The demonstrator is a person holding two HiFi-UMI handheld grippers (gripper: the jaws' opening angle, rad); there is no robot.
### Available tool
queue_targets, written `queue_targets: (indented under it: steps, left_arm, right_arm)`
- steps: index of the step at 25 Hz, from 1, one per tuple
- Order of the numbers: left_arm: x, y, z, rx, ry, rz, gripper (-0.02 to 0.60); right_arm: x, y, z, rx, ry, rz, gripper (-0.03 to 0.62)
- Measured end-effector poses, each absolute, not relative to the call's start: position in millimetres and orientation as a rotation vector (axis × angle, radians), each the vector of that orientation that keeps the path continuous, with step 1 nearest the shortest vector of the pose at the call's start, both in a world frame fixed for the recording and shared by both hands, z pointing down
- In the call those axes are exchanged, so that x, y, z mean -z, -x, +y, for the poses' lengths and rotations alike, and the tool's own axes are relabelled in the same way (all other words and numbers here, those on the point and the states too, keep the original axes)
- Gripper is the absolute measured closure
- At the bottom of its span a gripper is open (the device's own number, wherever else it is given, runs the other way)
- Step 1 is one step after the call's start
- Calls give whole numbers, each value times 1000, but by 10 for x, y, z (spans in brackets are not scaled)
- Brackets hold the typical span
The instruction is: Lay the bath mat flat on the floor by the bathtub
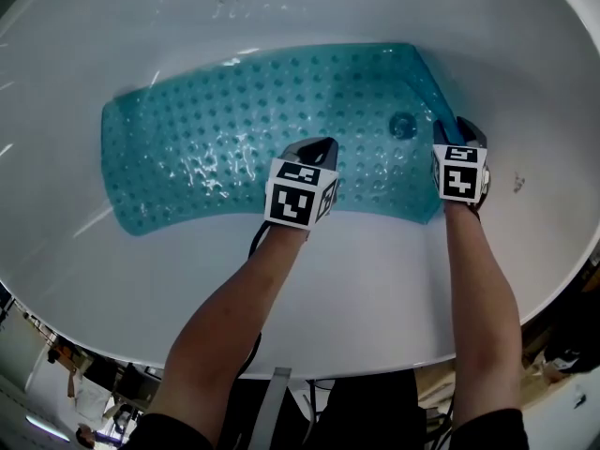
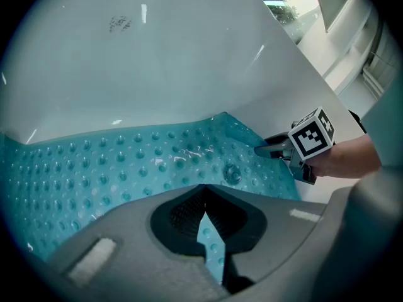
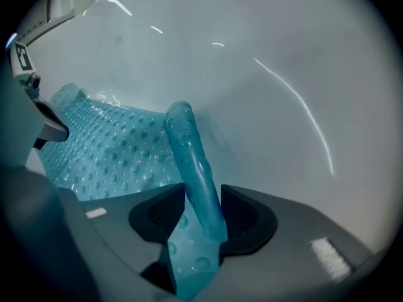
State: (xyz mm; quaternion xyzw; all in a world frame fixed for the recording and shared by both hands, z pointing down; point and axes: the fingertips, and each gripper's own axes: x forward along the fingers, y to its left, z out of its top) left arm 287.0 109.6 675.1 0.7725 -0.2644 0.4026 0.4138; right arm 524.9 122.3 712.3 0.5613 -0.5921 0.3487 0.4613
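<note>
Bath mat (image 1: 234, 129), translucent teal and covered in small bumps, lies inside the white bathtub (image 1: 375, 279) across the middle of the head view, running from the left of the frame to right of centre. Most of it rests against the tub's curved bottom. Its right end is lifted and curled up into a narrow fold.

The left gripper (image 1: 317, 146) sits at the mat's near edge, just right of the frame's centre. In the left gripper view its jaws are pressed together, with a thin sliver of the mat's edge (image 2: 208, 231) pinched between them.

The right gripper (image 1: 459, 127) is at the mat's raised right end. In the right gripper view the upright teal fold (image 3: 189, 162) stands between the two pads (image 3: 245, 216), which close against it on both sides.

Bare forearms (image 1: 234, 336) reach in from the bottom of the head view.
</note>
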Motion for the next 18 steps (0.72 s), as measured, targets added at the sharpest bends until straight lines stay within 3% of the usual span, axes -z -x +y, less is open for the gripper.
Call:
queue_targets:
  steps: [9,18]
  left_arm:
    - [-6514,-2816,1033,-1018,-1953,-669,575]
    - [-6379,-2834,1065,-1036,-1964,-633,575]
  right_arm:
    - [-6746,-5266,1180,-989,-1467,-1493,519]
    - [-6580,-5399,1288,-1006,-1531,-1417,542]
